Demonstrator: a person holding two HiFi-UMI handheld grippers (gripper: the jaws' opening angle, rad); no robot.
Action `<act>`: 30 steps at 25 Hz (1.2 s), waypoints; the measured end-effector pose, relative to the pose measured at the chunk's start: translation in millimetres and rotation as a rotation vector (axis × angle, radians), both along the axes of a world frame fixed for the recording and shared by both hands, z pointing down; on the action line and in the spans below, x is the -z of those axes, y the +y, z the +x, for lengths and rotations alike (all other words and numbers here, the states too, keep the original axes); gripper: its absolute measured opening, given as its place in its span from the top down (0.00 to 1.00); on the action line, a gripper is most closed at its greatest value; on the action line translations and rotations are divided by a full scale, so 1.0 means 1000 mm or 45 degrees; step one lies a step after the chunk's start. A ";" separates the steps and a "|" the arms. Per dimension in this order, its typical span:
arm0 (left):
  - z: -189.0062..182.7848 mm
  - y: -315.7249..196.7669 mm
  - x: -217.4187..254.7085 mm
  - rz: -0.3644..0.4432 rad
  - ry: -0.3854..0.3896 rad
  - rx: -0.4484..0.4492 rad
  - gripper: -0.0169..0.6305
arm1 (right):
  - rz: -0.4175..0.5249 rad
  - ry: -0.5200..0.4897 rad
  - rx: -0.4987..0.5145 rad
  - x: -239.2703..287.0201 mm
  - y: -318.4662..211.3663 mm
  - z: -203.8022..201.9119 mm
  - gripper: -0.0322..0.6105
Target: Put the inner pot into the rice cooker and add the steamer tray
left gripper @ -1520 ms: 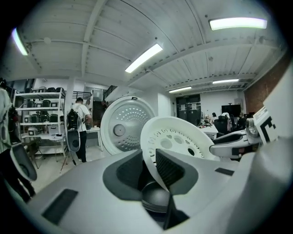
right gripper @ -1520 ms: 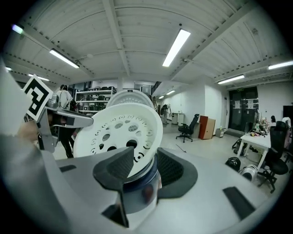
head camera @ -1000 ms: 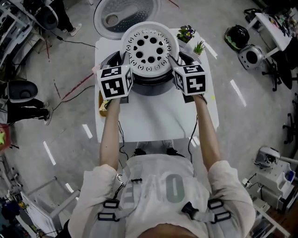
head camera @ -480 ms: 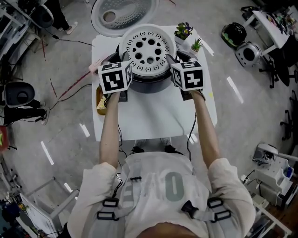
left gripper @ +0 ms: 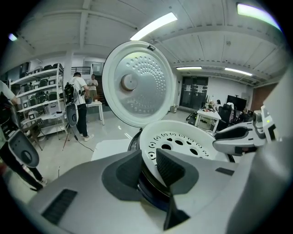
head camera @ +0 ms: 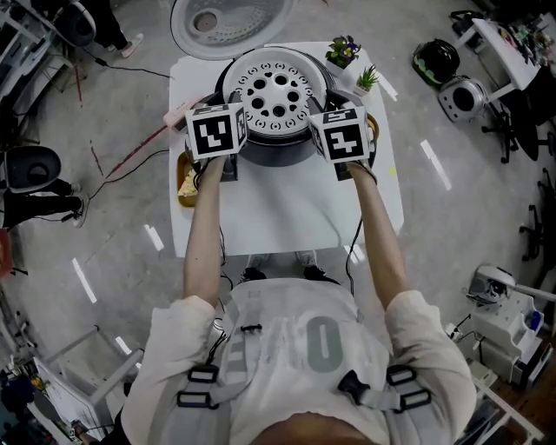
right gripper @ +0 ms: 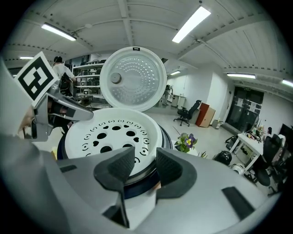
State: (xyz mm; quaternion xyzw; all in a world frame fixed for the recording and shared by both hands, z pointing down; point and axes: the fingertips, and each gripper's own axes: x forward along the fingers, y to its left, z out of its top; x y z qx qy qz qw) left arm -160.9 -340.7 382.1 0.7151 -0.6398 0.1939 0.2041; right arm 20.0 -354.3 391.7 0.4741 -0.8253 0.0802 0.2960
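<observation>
The white steamer tray (head camera: pixel 276 94), round with many holes, sits in the mouth of the dark rice cooker (head camera: pixel 276 155), and the inner pot is hidden beneath it. Behind them the cooker's lid (head camera: pixel 228 19) stands open. My left gripper (head camera: pixel 236 115) is shut on the tray's left rim, which runs between its pads in the left gripper view (left gripper: pixel 149 157). On the opposite rim is my right gripper (head camera: pixel 320 117). Its jaws (right gripper: pixel 145 160) have just been closing, with the tray (right gripper: pixel 110 135) edge between them.
The cooker stands at the far end of a small white table (head camera: pixel 278 209). Two small potted plants (head camera: pixel 346 52) stand at the back right corner. A yellow tray (head camera: pixel 184 182) hangs off the left edge. Cables trail over the floor on the left.
Both grippers have gone down with the steamer tray, which was held above the cooker and now rests in its opening.
</observation>
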 end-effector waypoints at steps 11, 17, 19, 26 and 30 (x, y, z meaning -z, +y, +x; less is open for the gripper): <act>-0.002 -0.003 -0.003 0.032 -0.042 0.020 0.82 | -0.007 -0.004 -0.003 -0.002 -0.001 0.000 0.71; -0.005 0.002 0.000 0.028 -0.037 0.032 0.82 | -0.029 -0.030 -0.007 -0.001 0.001 0.003 0.71; -0.006 0.004 0.002 0.033 -0.036 0.039 0.82 | -0.035 -0.039 -0.009 0.000 0.003 0.004 0.71; -0.010 0.014 0.043 0.134 -0.043 0.031 0.82 | 0.041 -0.078 0.013 0.029 0.013 -0.003 0.71; -0.008 0.027 0.089 0.277 -0.043 0.021 0.82 | 0.168 -0.125 0.048 0.072 0.029 -0.009 0.71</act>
